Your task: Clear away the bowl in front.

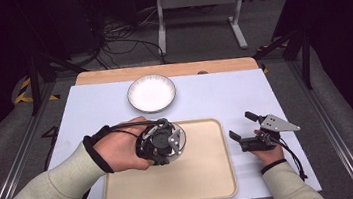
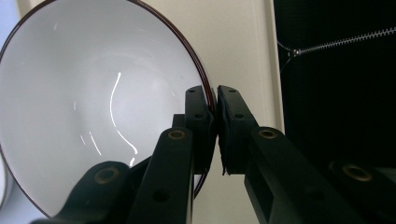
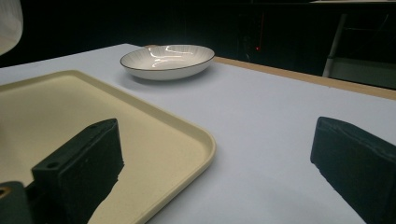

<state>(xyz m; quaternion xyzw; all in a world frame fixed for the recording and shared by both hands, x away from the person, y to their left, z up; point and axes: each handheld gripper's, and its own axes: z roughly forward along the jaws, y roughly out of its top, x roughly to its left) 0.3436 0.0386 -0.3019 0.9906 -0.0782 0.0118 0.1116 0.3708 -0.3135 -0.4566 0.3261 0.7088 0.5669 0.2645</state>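
Left gripper (image 2: 215, 116) pinches dark rim of white glossy bowl (image 2: 93, 107), over beige plastic tray (image 1: 208, 171), prob. to carry it. Right gripper (image 1: 244, 127), at 3 o'clock, jaws spread, idle.

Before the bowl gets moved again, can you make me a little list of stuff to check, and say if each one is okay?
1. Left hand-held gripper pinching the bowl by its rim: ok, one jaw inside, one outside.
2. Bowl empty: ok, white inside, nothing in it.
3. Tray has bare room for it: ok.
4. Right hand-held gripper out of the way: ok, open, beside the tray over the table.
5. Plate safe: ok, at the far end, apart from the tray.
6. Bowl touching the tray or lifted: cannot tell.
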